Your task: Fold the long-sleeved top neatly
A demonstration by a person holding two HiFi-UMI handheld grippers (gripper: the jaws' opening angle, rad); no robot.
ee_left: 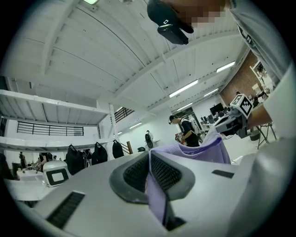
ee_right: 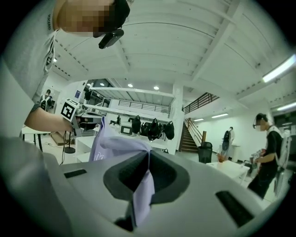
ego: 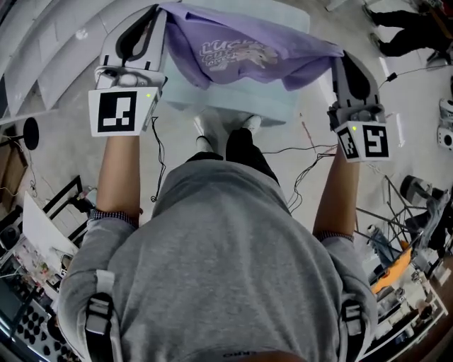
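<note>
A lilac long-sleeved top [ego: 248,53] with a printed front hangs stretched between my two grippers above a pale table [ego: 233,102]. My left gripper [ego: 157,15] is shut on one edge of the top [ee_left: 194,150]; a fold of lilac cloth is pinched between its jaws. My right gripper [ego: 340,56] is shut on the opposite edge, and the cloth [ee_right: 143,194] hangs from its closed jaws. In the left gripper view, the right gripper [ee_left: 233,121] shows at the far end of the cloth. In the right gripper view, the left gripper [ee_right: 76,113] does.
Cables [ego: 304,166] trail on the floor by my feet. Cluttered benches [ego: 396,283] stand at right and a rack [ego: 35,233] at left. People [ee_right: 263,148] stand further off in the hall, near stairs [ee_right: 187,136] and a row of black bags [ee_right: 152,127].
</note>
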